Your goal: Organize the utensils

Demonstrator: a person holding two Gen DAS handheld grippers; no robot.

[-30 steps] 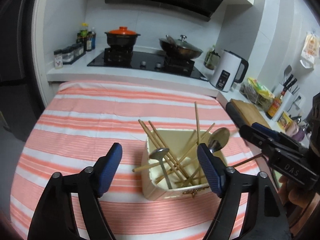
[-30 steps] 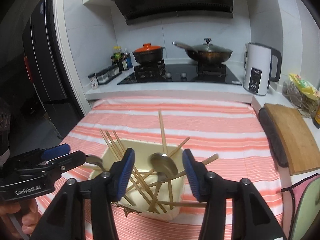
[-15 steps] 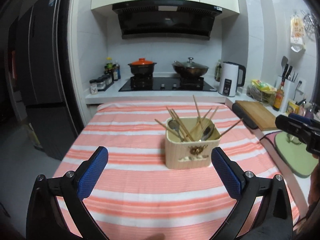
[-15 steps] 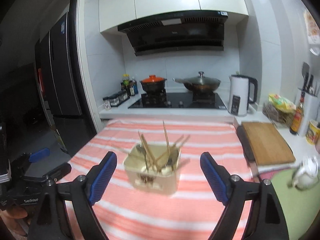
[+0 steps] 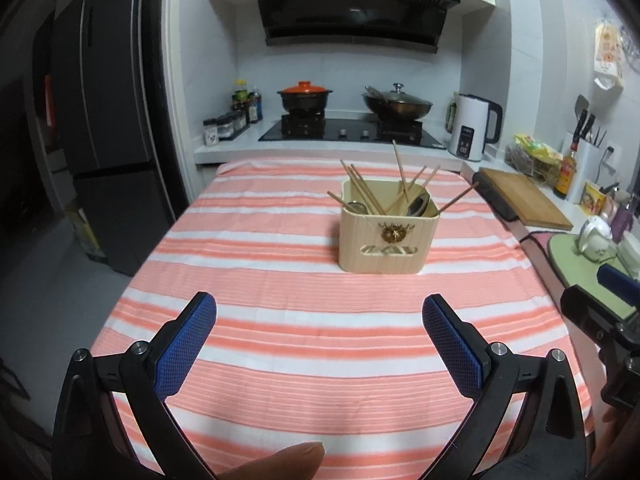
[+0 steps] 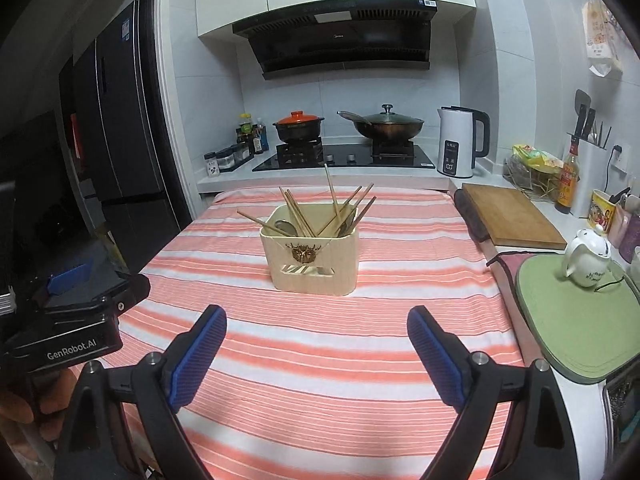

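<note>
On the striped cloth [image 5: 280,344] sits a cream box [image 5: 387,240], and everything else can be told from that box. Chopsticks [image 5: 362,192] stick up out of the box and lean every which way. Two spoons [image 5: 418,205] rest inside it too, bowls up, one toward each side.

Well in front of the box is the left gripper [image 5: 318,320]. Its blue pads [image 5: 186,346] stand wide apart, and nothing is between them but cloth. The box is ahead of this gripper and a bit to the right side of its gap. A fingertip [image 5: 280,460] pokes in at the bottom edge of the left view.

The right gripper [image 6: 316,332] is also well in front of the box. Its jaws are opening, and nothing is between them. The box is ahead of it, a bit to the left side of its gap. No gripper touches the box.

In the right view, the body of the left gripper shows off to the left of the box, with a hand [image 6: 24,404] under it.

Behind the box is the stove [image 6: 344,160] with a pot with an orange lid [image 6: 299,126] and a wok [image 6: 386,126]. A white kettle [image 6: 460,146] stands behind the box to the right. A wooden board [image 6: 508,216] lies right of the box, past the cloth edge. A green mat [image 6: 576,320] with a small white teapot [image 6: 590,256] lies right of the box and nearer to us. A dark fridge [image 5: 108,152] stands far to the left of the box.
</note>
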